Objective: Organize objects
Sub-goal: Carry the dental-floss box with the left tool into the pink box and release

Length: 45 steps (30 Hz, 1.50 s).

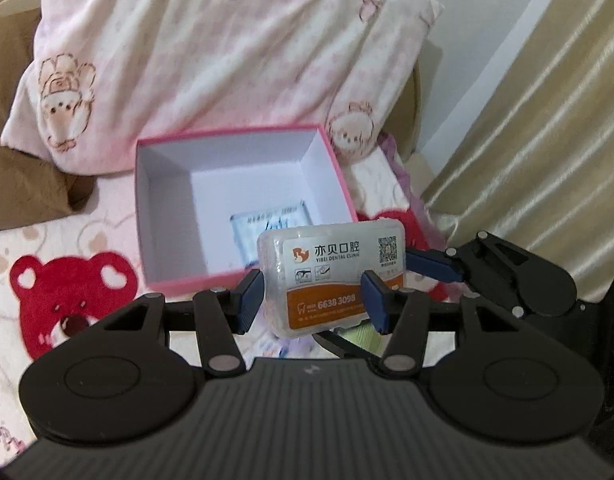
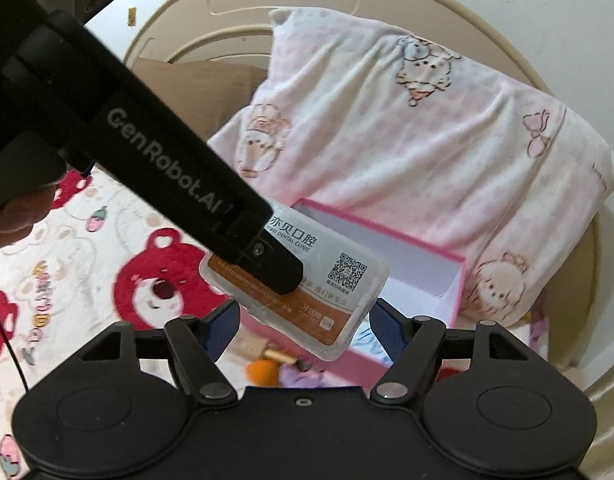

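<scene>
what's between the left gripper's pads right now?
The clear dental floss case, clamped by the left gripper in front of the pink box; left wrist view.

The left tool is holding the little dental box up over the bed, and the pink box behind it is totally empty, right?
Not quite. The pink box is not empty: the left wrist view shows a small pale packet lying on its floor. The rest holds: the left tool grips the dental box above the bed.
</scene>
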Tool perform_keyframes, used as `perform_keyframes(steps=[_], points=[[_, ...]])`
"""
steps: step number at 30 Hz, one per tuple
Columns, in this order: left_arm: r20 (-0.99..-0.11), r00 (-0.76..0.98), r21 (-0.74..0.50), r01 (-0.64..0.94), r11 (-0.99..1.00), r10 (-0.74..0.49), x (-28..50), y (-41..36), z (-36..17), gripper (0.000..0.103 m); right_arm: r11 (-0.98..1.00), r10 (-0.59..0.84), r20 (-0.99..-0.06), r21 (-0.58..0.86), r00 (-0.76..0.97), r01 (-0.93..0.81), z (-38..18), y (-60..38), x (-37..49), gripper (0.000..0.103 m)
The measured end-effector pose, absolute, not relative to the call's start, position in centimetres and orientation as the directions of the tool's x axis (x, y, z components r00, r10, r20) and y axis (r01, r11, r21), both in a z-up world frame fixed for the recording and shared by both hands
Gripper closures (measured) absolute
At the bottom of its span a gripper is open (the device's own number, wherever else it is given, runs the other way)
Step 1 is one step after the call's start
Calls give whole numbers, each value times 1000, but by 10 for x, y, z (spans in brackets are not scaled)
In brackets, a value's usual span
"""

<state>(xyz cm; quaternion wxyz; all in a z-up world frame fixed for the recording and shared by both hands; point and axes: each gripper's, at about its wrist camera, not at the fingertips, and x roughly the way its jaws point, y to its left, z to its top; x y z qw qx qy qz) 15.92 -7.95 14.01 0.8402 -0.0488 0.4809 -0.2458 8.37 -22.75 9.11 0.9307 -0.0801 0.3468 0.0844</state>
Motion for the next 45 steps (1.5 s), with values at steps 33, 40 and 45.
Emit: perform_keyframes(steps=[33, 40, 45], points=[[-791, 361, -501, 81, 862, -494, 379, -116, -73, 57, 959, -20, -905, -138, 424, -249, -84, -303, 321, 36], [-796, 316, -534, 32, 845, -516, 388, -122, -92, 65, 958, -64, -919, -165, 389, -234, -96, -307, 325, 40], [-800, 310, -534, 23, 845, -514, 385, -126, -94, 65, 948, -90, -916, -199, 392, -247, -96, -302, 323, 40]])
